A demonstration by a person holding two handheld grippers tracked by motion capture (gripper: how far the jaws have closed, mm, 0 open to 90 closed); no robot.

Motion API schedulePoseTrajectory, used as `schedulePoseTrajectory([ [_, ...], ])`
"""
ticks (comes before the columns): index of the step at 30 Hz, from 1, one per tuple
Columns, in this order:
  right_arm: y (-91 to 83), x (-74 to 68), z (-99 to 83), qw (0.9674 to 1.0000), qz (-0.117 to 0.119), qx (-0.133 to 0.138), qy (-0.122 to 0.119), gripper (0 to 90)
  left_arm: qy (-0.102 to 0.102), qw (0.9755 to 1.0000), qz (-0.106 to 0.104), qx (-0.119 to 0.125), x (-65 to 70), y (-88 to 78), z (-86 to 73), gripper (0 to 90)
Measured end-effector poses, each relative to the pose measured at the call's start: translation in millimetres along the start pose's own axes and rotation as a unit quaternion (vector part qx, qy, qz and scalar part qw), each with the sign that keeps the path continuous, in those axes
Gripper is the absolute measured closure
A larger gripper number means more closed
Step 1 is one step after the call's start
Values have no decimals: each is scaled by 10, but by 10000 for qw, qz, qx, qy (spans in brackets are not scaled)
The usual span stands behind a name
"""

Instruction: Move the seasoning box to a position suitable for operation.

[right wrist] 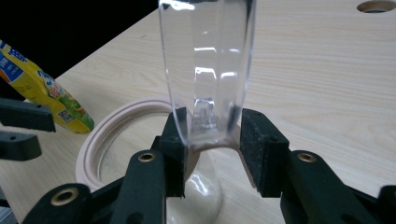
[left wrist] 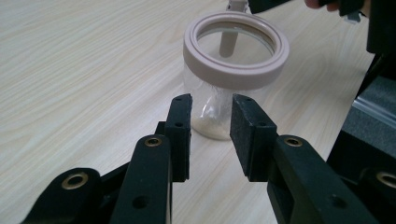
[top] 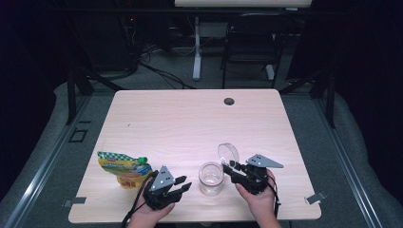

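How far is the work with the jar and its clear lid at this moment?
Done: the jar stands open on the table, its pale rim ring bare. In hand: the right gripper clamps the clear lid upright beside the jar's mouth; the left gripper faces the jar with jaws apart, not touching it. Left, probably: something with the yellow pouch, which lies untouched.

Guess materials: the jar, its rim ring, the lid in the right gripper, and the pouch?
Jar: clear, glossy, glass or hard plastic; the table grain shows through it.
Rim ring: matte beige, probably plastic or rubber; no shine.
Lid: thin clear plastic by the look, with sharp highlights, clamped between the right gripper's fingers.
Pouch: printed flexible film, glossy and creased, with a green cap.
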State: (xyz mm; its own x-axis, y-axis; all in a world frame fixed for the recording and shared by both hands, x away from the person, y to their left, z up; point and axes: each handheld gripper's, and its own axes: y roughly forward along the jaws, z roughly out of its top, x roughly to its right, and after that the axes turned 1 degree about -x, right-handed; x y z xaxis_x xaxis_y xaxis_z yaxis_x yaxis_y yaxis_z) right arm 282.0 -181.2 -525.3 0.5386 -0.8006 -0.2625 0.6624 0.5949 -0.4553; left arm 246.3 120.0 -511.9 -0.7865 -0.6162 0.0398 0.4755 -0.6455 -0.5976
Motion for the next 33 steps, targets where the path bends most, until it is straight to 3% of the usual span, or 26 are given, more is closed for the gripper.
schedulePoseTrajectory([
  [6, 65, -13, 49, 9999, 112, 15, -23, 736, -132, 9999, 22, 26, 5, -135, -94, 682],
  [14, 155, -2, 76, 9986, 475, -36, 212, 746, -69, 9998, 196, -74, 6, -328, -263, 677],
  [19, 202, -24, 78, 9971, 715, -51, 271, 749, -117, 9996, 263, 1, -47, -437, -374, 663],
  [28, 231, -58, 78, 9923, 1202, -228, 198, 754, -309, 9990, 314, 87, -149, -470, -439, 658],
  [33, 236, -47, 82, 9917, 1246, -217, 239, 753, -277, 9992, 296, 22, -154, -437, -455, 654],
])
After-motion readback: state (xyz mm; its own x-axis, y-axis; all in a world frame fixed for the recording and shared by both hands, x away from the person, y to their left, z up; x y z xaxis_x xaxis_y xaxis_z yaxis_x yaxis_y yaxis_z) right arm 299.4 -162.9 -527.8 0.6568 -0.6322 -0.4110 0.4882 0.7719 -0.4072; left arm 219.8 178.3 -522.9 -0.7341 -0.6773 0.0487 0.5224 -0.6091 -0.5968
